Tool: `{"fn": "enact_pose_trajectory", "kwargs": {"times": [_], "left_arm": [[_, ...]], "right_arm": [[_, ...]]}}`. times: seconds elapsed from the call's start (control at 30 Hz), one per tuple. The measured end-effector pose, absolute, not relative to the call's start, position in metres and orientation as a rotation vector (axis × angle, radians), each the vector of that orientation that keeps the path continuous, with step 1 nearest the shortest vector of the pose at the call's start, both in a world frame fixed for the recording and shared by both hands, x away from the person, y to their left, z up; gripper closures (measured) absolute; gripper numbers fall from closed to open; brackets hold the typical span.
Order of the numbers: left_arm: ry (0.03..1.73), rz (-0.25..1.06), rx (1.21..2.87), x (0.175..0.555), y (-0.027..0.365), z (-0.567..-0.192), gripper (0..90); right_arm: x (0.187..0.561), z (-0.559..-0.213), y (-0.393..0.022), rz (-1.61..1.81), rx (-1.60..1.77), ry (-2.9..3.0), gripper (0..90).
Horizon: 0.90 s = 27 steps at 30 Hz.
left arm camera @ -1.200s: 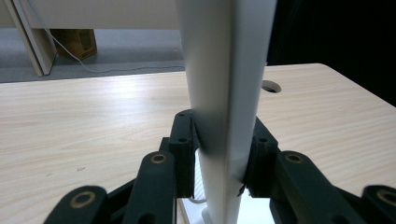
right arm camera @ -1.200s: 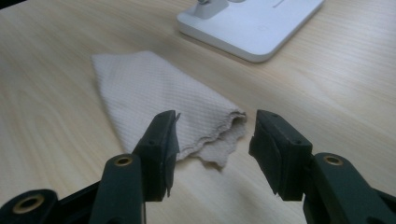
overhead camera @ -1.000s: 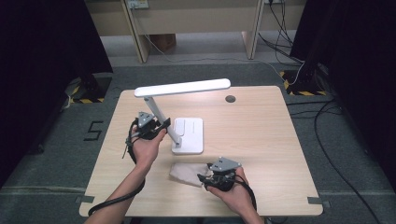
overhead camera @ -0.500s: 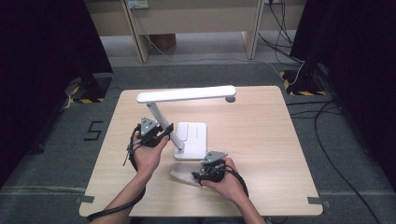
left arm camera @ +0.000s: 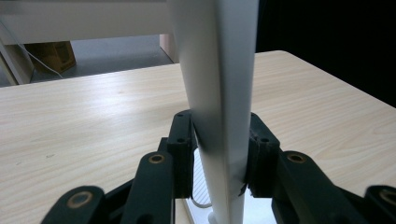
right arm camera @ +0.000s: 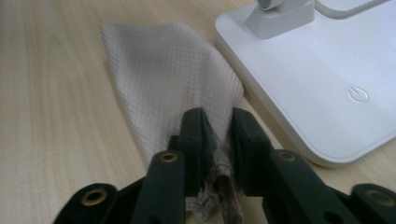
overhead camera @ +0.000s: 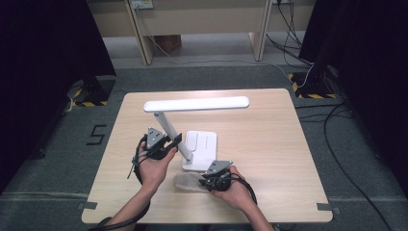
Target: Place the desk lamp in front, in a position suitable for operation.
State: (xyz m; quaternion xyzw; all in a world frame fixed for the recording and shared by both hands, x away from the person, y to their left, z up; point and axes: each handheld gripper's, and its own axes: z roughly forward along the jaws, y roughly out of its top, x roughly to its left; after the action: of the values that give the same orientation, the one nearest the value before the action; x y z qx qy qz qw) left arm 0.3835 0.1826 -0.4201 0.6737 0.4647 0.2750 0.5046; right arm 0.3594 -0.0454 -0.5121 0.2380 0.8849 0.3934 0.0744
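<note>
Lamp crowds the middle, edges open

The lamp base sits at table centre, its head spanning overhead toward twelve o'clock; bare wood lies open from one through five o'clock and around nine.

left gripper clamping lamp arm, right gripper pinching cloth

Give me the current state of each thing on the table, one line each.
Desk lamp: upright on its white base, head level, not visibly lit.
Lamp arm: tilted, clamped between the left gripper's fingers.
Cloth: crumpled beside the lamp base, one edge pinched.
Right gripper: jaws have just closed, now shut on the cloth.
Table: bearing lamp and cloth.
</note>
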Motion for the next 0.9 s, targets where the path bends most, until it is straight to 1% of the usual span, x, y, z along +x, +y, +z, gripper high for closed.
{"fn": "enact_pose_trajectory", "kwargs": {"times": [0.13, 0.4, 0.57, 0.7, 0.73, 0.77, 0.8, 0.83, 0.87, 0.9], "left_arm": [[1.114, 0.656, 1.625, 0.380, 0.183, -0.420, 67.9], [1.095, 0.647, 1.628, 0.363, 0.181, -0.422, 67.6], [1.080, 0.640, 1.630, 0.355, 0.179, -0.422, 67.0], [1.051, 0.587, 1.648, 0.350, 0.183, -0.422, 65.9], [1.051, 0.587, 1.648, 0.350, 0.183, -0.422, 64.0], [1.027, 0.521, 1.660, 0.351, 0.188, -0.421, 59.4], [1.027, 0.521, 1.660, 0.351, 0.188, -0.421, 54.0], [1.004, 0.498, 1.647, 0.350, 0.191, -0.421, 47.3], [0.965, 0.493, 1.653, 0.343, 0.199, -0.420, 42.5], [0.939, 0.489, 1.652, 0.339, 0.203, -0.420, 40.6]], "right_arm": [[0.350, -0.506, -0.047, 1.215, 0.713, 2.671, 79.9], [0.329, -0.481, -0.061, 1.333, 0.704, 2.621, 80.1], [0.323, -0.479, -0.065, 1.352, 0.722, 2.620, 80.1], [0.314, -0.474, -0.063, 1.392, 0.693, 2.635, 80.1], [0.313, -0.473, -0.062, 1.402, 0.688, 2.633, 80.1], [0.312, -0.471, -0.062, 1.404, 0.677, 2.627, 80.1], [0.312, -0.469, -0.061, 1.407, 0.674, 2.621, 80.1], [0.312, -0.466, -0.061, 1.412, 0.677, 2.619, 80.1], [0.312, -0.465, -0.061, 1.416, 0.677, 2.610, 80.1], [0.313, -0.463, -0.062, 1.419, 0.671, 2.606, 80.1]]}}
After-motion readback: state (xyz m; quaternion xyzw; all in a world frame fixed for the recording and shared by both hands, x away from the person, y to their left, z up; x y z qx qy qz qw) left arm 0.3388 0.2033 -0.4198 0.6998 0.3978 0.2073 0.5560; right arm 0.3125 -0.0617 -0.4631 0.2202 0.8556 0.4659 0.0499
